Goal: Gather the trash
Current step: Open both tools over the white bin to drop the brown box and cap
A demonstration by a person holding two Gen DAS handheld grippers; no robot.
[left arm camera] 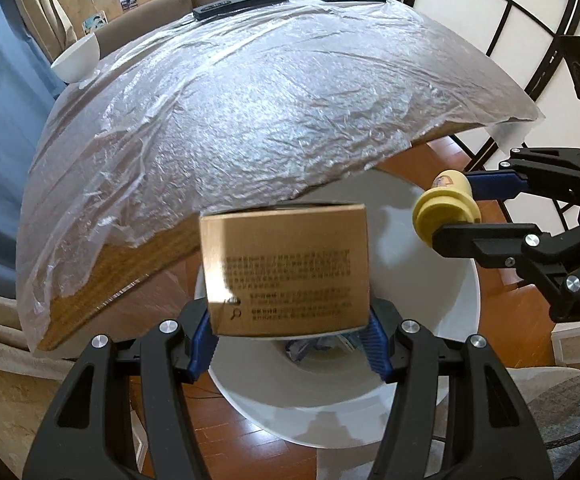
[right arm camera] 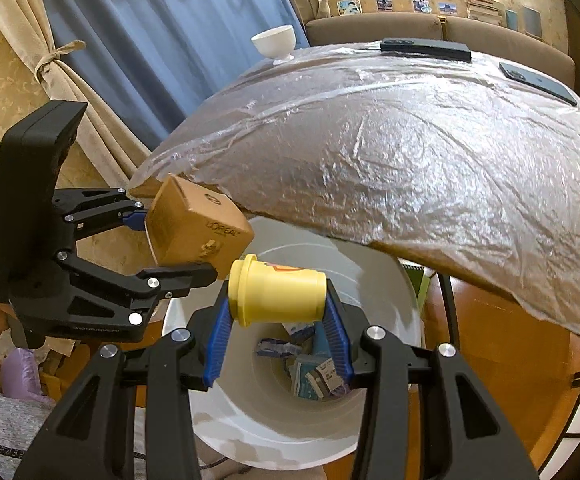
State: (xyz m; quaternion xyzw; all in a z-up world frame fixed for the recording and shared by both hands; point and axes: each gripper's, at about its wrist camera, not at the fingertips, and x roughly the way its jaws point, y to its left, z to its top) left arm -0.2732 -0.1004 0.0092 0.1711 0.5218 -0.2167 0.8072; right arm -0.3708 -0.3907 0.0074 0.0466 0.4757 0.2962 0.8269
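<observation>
My left gripper (left arm camera: 290, 320) is shut on a brown cardboard box (left arm camera: 286, 272) with printed text, held over the mouth of a white trash bin (left arm camera: 442, 280). The same box (right arm camera: 194, 232) shows at left in the right wrist view, between the left gripper's fingers (right arm camera: 186, 276). My right gripper (right arm camera: 278, 332) is shut on a small yellow lidded cup (right arm camera: 278, 292), lying sideways above the bin (right arm camera: 390, 280). That cup (left arm camera: 446, 212) appears at right in the left wrist view. Wrappers and a small carton (right arm camera: 314, 372) lie at the bin's bottom.
A table under crinkled clear plastic (left arm camera: 274, 112) overhangs the bin's far side. A white bowl (left arm camera: 78, 58) and two dark phones (left arm camera: 238, 2) sit on its far end. Behind are a brown sofa (right arm camera: 374, 26) and blue curtains (right arm camera: 162, 40). Wooden floor (left arm camera: 502, 296) surrounds the bin.
</observation>
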